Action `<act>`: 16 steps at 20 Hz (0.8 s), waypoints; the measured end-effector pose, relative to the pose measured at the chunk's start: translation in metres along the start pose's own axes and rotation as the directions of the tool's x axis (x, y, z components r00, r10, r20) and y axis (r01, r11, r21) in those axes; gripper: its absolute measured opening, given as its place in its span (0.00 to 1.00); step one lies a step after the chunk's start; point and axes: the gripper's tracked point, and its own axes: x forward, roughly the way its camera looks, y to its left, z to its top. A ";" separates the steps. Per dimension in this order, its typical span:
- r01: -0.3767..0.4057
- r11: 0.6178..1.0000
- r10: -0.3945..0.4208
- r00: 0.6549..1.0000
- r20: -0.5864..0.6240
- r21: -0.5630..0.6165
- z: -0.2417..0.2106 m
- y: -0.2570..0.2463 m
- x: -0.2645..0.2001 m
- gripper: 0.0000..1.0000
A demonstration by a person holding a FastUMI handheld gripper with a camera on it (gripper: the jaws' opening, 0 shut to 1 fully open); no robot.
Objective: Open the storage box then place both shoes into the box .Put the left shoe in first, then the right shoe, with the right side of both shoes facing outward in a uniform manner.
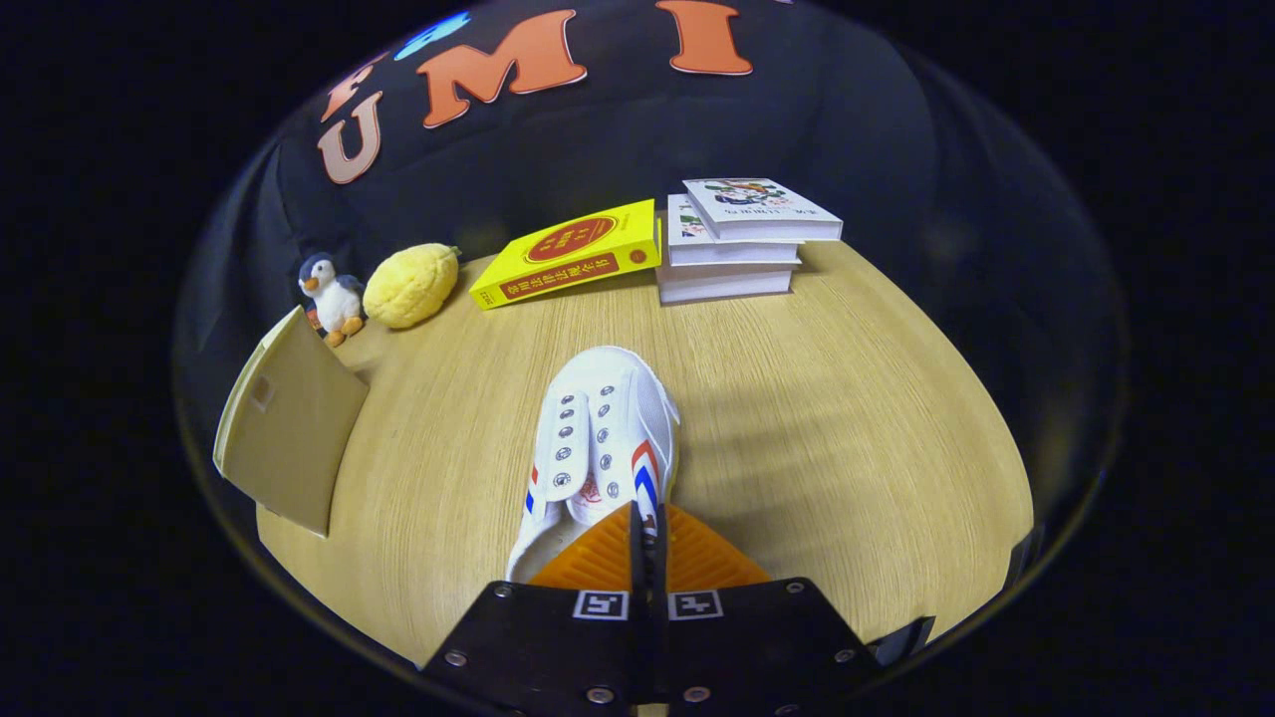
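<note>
While the gripper (647, 533) had its fingers pressed together on the rear wall of the white shoe (598, 438), held above the table (847, 398), the storage box (289, 428) stood beside it, so boxing remained.

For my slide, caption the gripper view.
Claw closed on white shoe's side wall above the wooden table, books beyond.
</note>
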 end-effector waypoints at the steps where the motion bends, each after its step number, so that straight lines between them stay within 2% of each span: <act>1: -0.008 1.000 0.008 1.000 0.007 -0.002 0.004 0.007 -0.004 0.00; 9: -0.082 0.996 0.083 0.995 0.060 -0.023 0.041 0.106 -0.039 0.00; 16: -0.092 0.996 0.091 0.992 0.084 0.010 0.054 0.219 -0.062 0.00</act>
